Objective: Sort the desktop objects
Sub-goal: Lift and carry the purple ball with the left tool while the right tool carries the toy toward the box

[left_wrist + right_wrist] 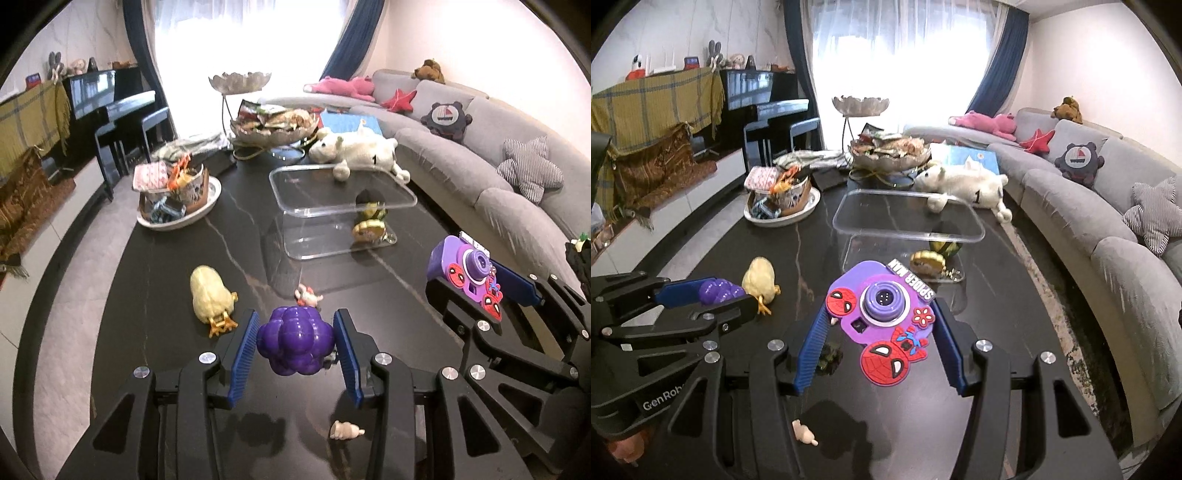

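Note:
My left gripper (295, 347) is shut on a bumpy purple ball (295, 341), held above the dark table (177, 280); the purple ball (718, 291) also shows at the left of the right wrist view. My right gripper (882, 328) is shut on a purple toy camera (882, 314) with red cartoon stickers, and the toy camera (469, 275) sits at the right of the left wrist view. Ahead stands a clear plastic box (341, 210) with a small yellow and black toy (369, 218) behind it. The box (908, 221) is open at the top.
On the table lie a yellow chick toy (212, 297), a tiny pink figure (308, 295), a small pale figure (345, 430) and a dark toy (829, 358). Farther back are a white plate of clutter (177, 192), a white plush (354, 151), a snack bowl (273, 122). A grey sofa (480, 162) runs along the right.

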Motion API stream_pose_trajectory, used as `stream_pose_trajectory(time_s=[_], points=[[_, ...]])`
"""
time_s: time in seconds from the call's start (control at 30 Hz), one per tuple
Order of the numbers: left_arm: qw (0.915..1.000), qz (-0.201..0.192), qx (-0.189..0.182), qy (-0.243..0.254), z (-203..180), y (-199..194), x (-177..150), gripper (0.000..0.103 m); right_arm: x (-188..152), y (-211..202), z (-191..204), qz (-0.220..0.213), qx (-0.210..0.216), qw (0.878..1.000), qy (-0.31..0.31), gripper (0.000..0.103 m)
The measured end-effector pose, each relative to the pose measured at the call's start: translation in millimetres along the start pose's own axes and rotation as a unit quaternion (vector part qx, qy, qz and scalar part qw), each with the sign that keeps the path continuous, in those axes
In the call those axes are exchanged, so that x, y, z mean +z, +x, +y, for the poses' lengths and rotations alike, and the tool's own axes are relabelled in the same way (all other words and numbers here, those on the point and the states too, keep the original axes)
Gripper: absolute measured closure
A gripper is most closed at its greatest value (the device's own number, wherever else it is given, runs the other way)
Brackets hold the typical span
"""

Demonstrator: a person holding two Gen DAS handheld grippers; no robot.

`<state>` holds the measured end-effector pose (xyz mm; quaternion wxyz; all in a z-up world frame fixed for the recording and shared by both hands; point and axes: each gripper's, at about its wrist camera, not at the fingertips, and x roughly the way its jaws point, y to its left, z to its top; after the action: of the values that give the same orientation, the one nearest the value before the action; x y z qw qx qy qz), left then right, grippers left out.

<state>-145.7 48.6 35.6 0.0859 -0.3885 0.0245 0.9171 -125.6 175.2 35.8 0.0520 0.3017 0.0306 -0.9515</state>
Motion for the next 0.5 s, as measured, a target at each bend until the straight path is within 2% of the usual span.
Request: stream_pose_trajectory(time_s=[0.23, 0.5], points=[[0.9996, -0.023, 0.012, -0.014, -6, -9, 17, 0.066, 16, -8, -8, -0.019, -0.023, 0.999, 0.04, 0.05], [0.9979, -0.048, 0.029, -0.033, -6, -15, 34, 0.066, 36, -14, -8, -0.045, -0.066, 0.995, 0.055, 0.05]])
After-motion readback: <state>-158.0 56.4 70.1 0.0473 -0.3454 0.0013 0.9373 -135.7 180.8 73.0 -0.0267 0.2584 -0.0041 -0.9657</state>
